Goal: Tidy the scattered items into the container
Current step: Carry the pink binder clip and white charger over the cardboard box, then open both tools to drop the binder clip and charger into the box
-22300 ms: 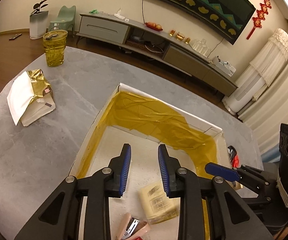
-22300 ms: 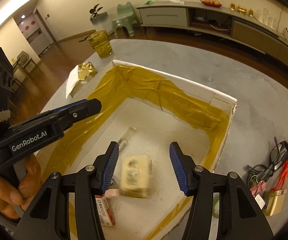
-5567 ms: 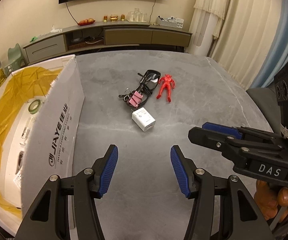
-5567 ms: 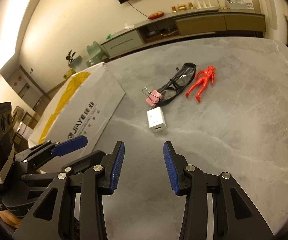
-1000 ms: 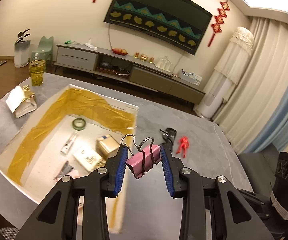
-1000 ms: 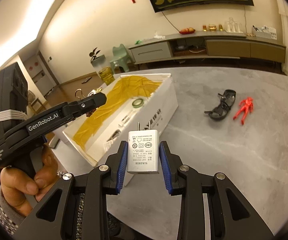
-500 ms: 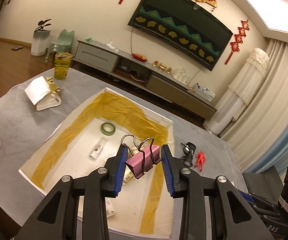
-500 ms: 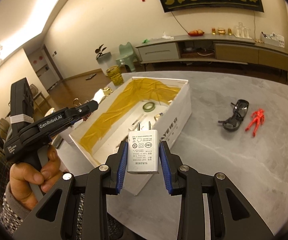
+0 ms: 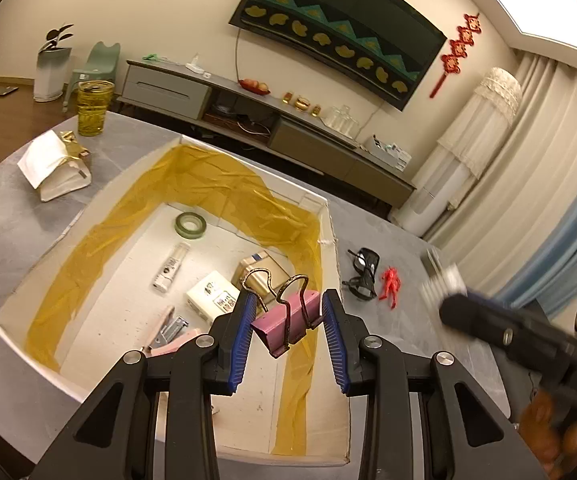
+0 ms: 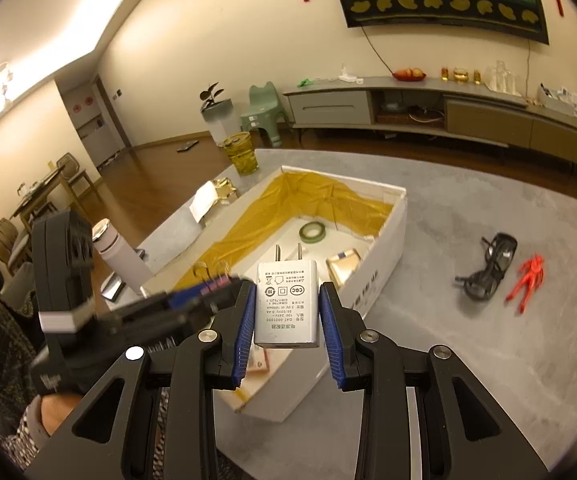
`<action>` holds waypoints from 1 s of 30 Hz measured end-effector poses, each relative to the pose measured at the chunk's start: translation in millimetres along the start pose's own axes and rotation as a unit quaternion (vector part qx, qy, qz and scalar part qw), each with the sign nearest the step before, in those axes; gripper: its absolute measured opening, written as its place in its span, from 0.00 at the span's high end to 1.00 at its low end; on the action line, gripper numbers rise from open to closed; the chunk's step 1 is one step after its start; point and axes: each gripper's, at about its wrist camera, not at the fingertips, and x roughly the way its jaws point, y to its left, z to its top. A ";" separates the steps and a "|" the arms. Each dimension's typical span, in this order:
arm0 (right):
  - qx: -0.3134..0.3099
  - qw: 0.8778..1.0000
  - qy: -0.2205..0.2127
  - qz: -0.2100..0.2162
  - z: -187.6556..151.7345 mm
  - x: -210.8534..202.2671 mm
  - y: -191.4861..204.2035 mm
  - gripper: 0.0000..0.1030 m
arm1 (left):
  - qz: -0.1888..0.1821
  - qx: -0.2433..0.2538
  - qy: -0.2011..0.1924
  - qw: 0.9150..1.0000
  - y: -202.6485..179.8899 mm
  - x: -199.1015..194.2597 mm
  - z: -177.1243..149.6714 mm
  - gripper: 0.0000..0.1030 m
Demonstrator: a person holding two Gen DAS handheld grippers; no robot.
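Above the white box [image 9: 330, 240], the left gripper [image 9: 288, 320] pinches a pink binder clip [image 9: 288, 322] between its fingers; right of it, the right gripper [image 10: 287, 312] grips a white charger [image 10: 287, 306]; glasses [image 10: 490, 268] and red figure [image 10: 526, 278] lie on the tabletop [image 10: 488, 360].

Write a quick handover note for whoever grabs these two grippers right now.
Left gripper is shut on the pink binder clip, above the box.
Right gripper is shut on the white charger, near the box.
Done: tape roll, stapler and small packets are in the box.
Left: release both, then fetch the glasses and red figure from the table.
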 end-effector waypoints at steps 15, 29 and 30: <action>-0.028 0.999 0.020 -0.002 36.0 46.7 3.5 0.67 | -0.043 -0.008 0.043 0.998 5.9 20.0 -12.3 0.66; -0.049 0.998 0.046 -0.010 67.0 100.1 0.6 0.68 | -0.052 0.005 0.055 0.997 8.6 30.0 -17.3 0.66; -0.051 0.998 0.048 -0.010 68.3 104.0 0.3 0.68 | -0.053 0.006 0.053 0.997 8.5 30.2 -17.0 0.66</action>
